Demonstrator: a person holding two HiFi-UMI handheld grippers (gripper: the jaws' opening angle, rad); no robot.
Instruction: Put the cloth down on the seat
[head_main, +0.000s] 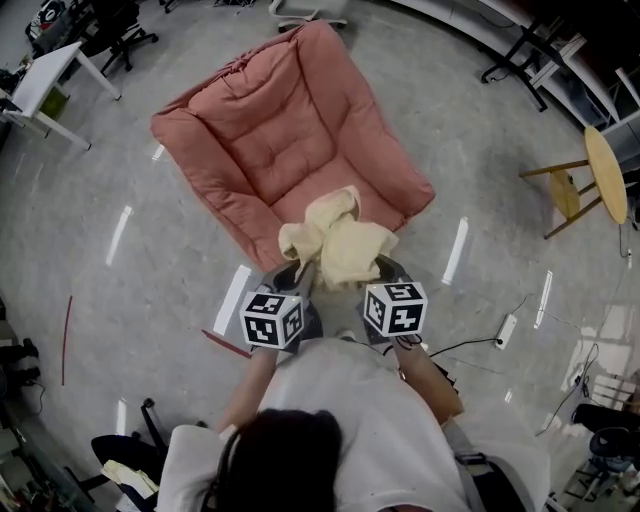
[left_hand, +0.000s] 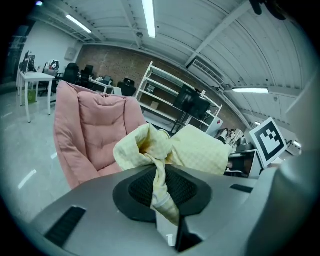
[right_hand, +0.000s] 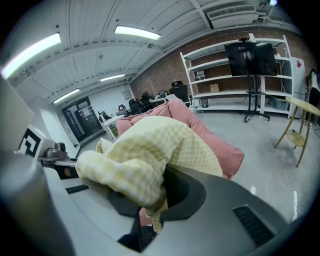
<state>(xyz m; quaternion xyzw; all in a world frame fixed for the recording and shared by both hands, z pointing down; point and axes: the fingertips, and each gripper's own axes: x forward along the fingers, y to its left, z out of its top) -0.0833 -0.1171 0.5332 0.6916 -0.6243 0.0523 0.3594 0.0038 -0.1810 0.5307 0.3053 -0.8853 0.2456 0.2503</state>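
**A:** How best to lay the cloth (head_main: 335, 240) down?

**B:** I'd carry it over the middle of the seat (head_main: 270, 140), lower it, then release both sides together.

**A:** Where is it now?

**B:** Bunched over the seat's front edge, with the left gripper (head_main: 296, 275) and right gripper (head_main: 384, 268) each clamped on a fold.

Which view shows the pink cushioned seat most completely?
The head view: nearly the whole pink seat shows from above. The left gripper view catches its back behind the yellow cloth; the right gripper view only an edge.
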